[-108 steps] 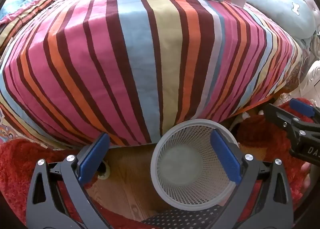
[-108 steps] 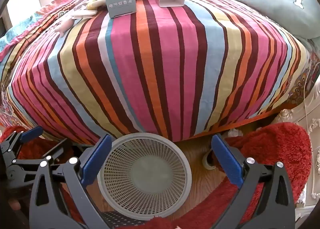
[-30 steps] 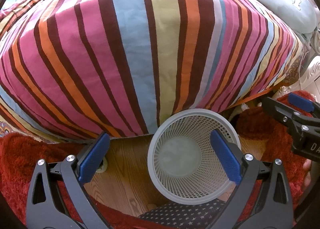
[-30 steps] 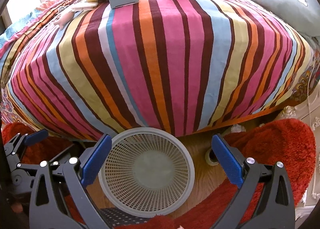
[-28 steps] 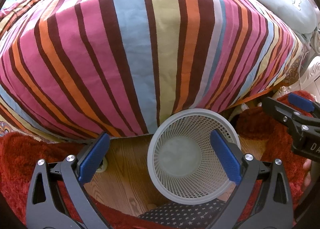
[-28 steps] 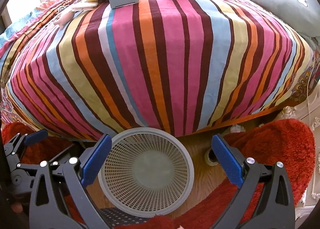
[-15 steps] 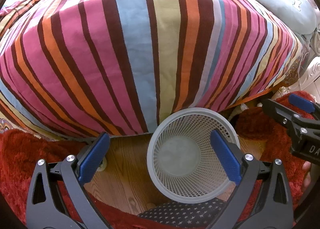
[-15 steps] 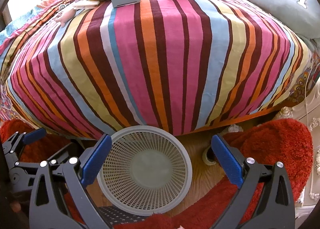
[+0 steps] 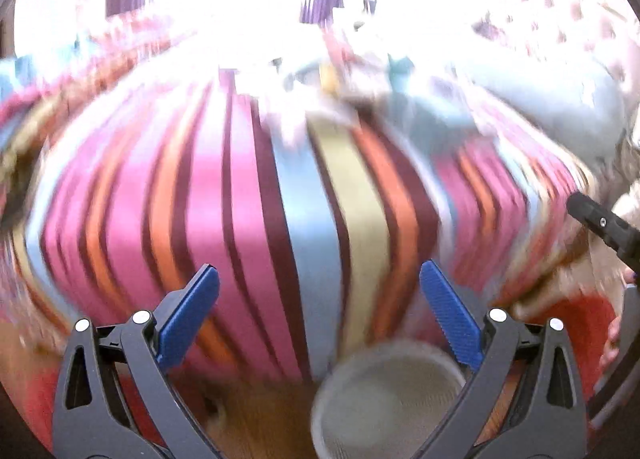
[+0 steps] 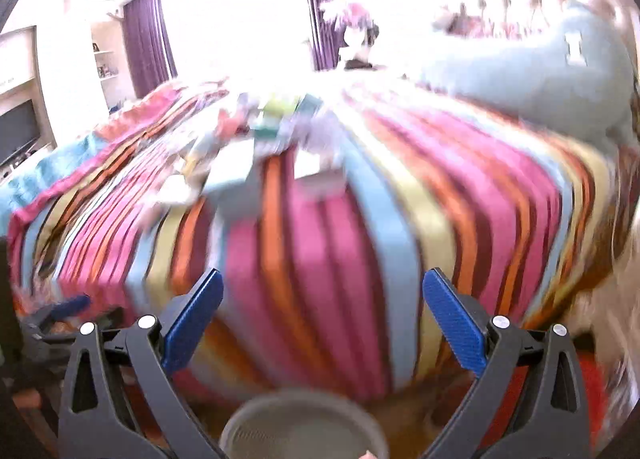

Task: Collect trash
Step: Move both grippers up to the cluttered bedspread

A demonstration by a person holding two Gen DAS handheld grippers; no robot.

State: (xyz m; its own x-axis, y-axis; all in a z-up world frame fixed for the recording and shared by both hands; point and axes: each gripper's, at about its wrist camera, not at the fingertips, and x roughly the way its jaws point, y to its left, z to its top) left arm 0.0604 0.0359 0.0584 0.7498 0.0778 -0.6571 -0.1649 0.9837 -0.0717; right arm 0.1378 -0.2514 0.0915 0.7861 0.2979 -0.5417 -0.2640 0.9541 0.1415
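Note:
Both views are motion-blurred. A white mesh waste basket [image 9: 384,399] stands on the wood floor at the foot of the striped bed [image 9: 304,219]; it also shows at the bottom of the right wrist view [image 10: 304,427]. My left gripper [image 9: 320,311] is open and empty above the basket. My right gripper [image 10: 324,311] is open and empty, facing the bed. Boxes and scraps of trash [image 10: 260,139] lie blurred on the far part of the bed; they also show in the left wrist view [image 9: 332,87].
A pale blue pillow [image 10: 540,75] lies at the bed's right. A red shag rug [image 9: 576,323] covers the floor beside the basket. Purple curtains [image 10: 148,39] and shelves stand at the back. The other gripper shows at the left edge [image 10: 56,319].
Both grippers have tilted upward fast. The basket has slid toward the bottom of both views, and the far bed and the room have come into sight. Both grippers stay open.

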